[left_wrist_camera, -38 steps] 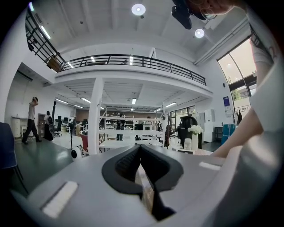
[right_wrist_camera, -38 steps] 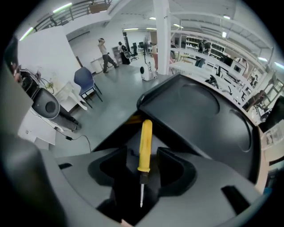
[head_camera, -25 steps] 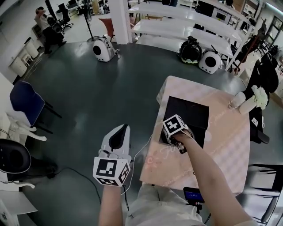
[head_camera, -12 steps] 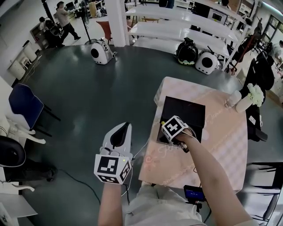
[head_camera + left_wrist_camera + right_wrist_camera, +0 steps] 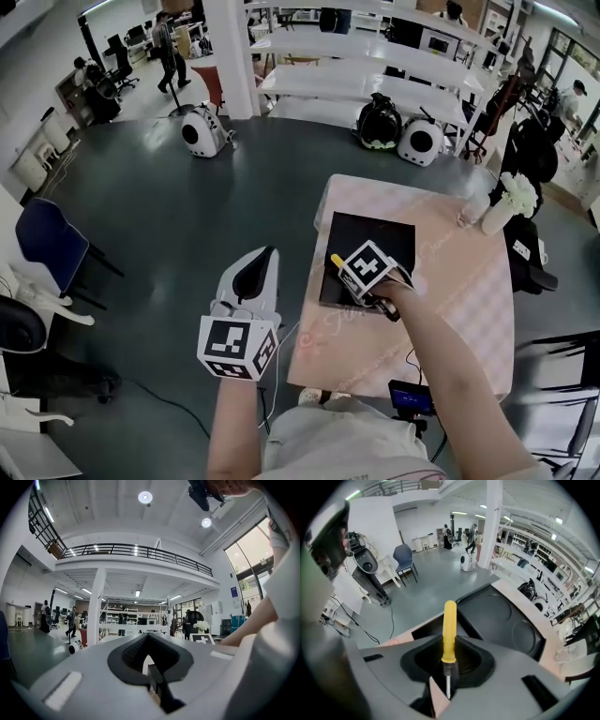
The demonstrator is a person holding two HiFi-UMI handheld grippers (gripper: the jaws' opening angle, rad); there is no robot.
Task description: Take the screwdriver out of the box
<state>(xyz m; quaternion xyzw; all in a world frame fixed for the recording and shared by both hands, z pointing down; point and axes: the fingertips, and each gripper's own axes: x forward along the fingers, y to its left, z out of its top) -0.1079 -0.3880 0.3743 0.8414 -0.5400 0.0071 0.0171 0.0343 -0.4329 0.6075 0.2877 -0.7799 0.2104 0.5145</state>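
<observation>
- Standing on a dark floor, a table under a pale pink cloth is noted; the work is done at its left part.
- A black box lies open on the table, its moulded round recesses showing in the right gripper view.
- The left gripper is held level beside the table, well apart from the box. Its jaws are drawn together with nothing between them.
- The right gripper is pointed steeply down over the near left part of the box. Its jaws are set narrow and clamped on the screwdriver.
- The screwdriver is gripped on the thin metal shaft, just below the collar of the yellow handle. The handle projects away from the jaws, over the box's left edge. It is judged to be clear of its recess, though this cannot be confirmed.
- Handling, as judged: the tool is light, stiff and not fragile.
- The round, narrow shaft is expected to roll or pivot between the pads.
- The smooth plastic handle may be slippery, but it is thicker, so a hold there would be steadier.
</observation>
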